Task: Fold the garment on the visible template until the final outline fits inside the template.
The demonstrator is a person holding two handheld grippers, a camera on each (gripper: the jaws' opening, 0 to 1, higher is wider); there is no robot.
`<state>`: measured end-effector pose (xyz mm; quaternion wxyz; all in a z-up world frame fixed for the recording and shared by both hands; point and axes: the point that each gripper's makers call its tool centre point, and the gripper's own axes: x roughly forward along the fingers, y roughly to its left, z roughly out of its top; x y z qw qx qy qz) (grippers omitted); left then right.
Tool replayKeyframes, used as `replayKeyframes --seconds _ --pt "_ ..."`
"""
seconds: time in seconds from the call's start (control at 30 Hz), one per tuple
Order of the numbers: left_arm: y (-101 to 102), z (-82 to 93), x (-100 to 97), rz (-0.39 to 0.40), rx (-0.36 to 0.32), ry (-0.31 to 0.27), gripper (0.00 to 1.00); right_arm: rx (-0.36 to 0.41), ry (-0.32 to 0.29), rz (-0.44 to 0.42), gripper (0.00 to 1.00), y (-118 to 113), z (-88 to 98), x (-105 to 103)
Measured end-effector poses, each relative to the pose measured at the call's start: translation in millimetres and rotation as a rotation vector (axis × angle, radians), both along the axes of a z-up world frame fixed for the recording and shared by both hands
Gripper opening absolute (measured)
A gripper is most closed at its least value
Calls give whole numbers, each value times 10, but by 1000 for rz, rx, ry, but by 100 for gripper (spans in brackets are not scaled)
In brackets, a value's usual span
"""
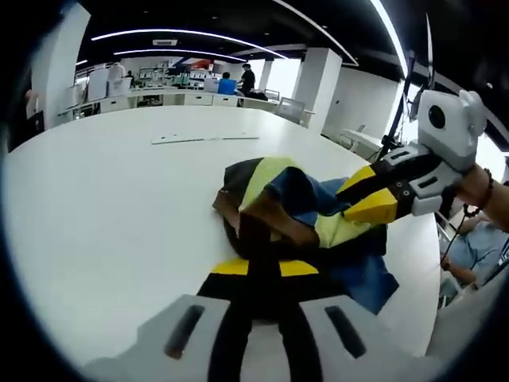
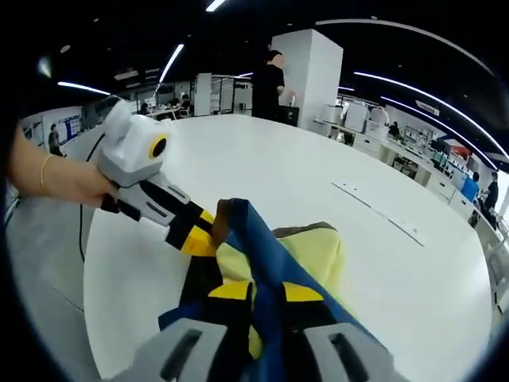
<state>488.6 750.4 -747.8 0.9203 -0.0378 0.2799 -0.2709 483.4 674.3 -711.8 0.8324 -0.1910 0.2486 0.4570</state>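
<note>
A bunched garment (image 1: pixel 290 211) in blue, yellow, brown and black lies on the white table (image 1: pixel 119 199). My left gripper (image 1: pixel 256 267) is shut on its dark near edge, fabric pinched between the yellow pads. From the right, my right gripper (image 1: pixel 370 195) bites into the garment's far side. In the right gripper view, the right gripper (image 2: pixel 262 293) is shut on a raised blue fold of the garment (image 2: pixel 310 251). There the left gripper (image 2: pixel 195 231) comes in from the left, held by a hand (image 2: pixel 56 179). Thin template lines (image 1: pixel 203 139) mark the table beyond the garment, also seen in the right gripper view (image 2: pixel 382 211).
The table's edge (image 2: pixel 87 263) runs close on the left of the right gripper view. A person in black (image 2: pixel 270 83) stands by a white pillar (image 2: pixel 314 72) beyond the table. A seated person (image 1: pixel 473 247) is at the right edge. Counters (image 1: pixel 159 95) line the far wall.
</note>
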Motion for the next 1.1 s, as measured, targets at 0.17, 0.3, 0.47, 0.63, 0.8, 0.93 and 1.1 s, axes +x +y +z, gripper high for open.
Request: replayKeyframes --seconds 0.17,0.3,0.47,0.63,0.8,0.93,1.1 --pt "16 -22 2 8 6 7 0 -6 16 -24 0 -31 -52 5" --pt "20 7 -9 6 24 0 0 6 20 -43 0 -68 -18 40" --pt "66 140 -2 15 19 -30 0 -2 -53 -73 0 -201 177 158" --pt "142 315 -3 22 17 -62 0 29 -78 -141 0 -425 391 333" --pt "223 444 -18 30 30 -89 0 85 -33 -200 0 -596 454 420" --pt "331 521 -21 42 58 -102 0 76 -46 -237 0 -794 496 508" --pt "465 543 -20 74 66 -99 0 65 -33 -291 0 -1038 482 599"
